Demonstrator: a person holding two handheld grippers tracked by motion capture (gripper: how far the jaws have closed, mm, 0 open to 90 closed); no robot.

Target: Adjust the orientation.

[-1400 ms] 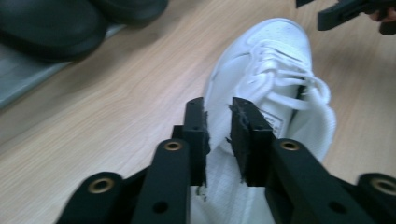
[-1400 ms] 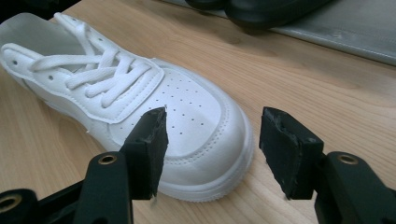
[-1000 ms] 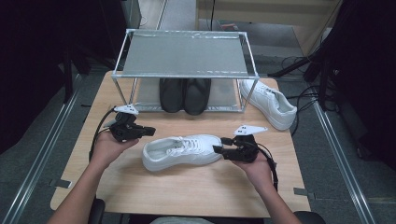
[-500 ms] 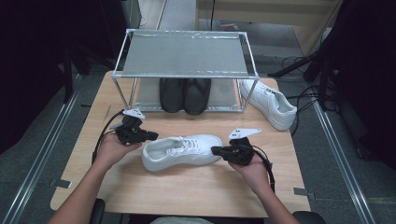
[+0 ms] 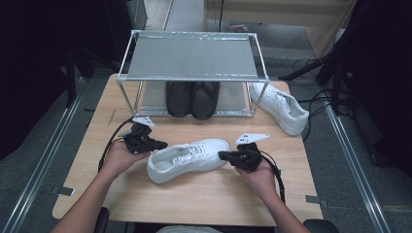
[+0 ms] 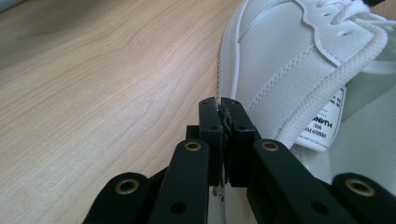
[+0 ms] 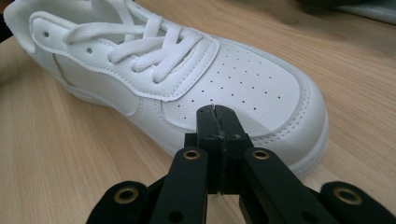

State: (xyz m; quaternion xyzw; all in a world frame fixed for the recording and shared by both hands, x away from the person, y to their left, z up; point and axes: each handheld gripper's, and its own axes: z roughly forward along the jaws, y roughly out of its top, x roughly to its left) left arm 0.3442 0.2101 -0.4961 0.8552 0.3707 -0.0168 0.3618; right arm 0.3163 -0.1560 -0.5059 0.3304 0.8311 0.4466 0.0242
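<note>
Wooden desk [image 5: 204, 194], viewed from above: one white sneaker [image 5: 187, 159] lies between two hand-held tools.

Nearest, the sneaker rests on its sole at the desk's middle, toe toward the person's right. Left tool [image 5: 160, 144], jaws pressed together with nothing between them, sits just beside the heel collar; the tongue label is visible in the left gripper view. Right tool [image 5: 222, 155], jaws likewise pressed together and empty, sits at the toe cap. Farther back stands a metal-framed shoe rack [image 5: 193, 56] with a pair of black shoes [image 5: 192, 98] on its lower shelf. A second white sneaker [image 5: 279, 107] lies on the desk beside the rack's right end.
</note>
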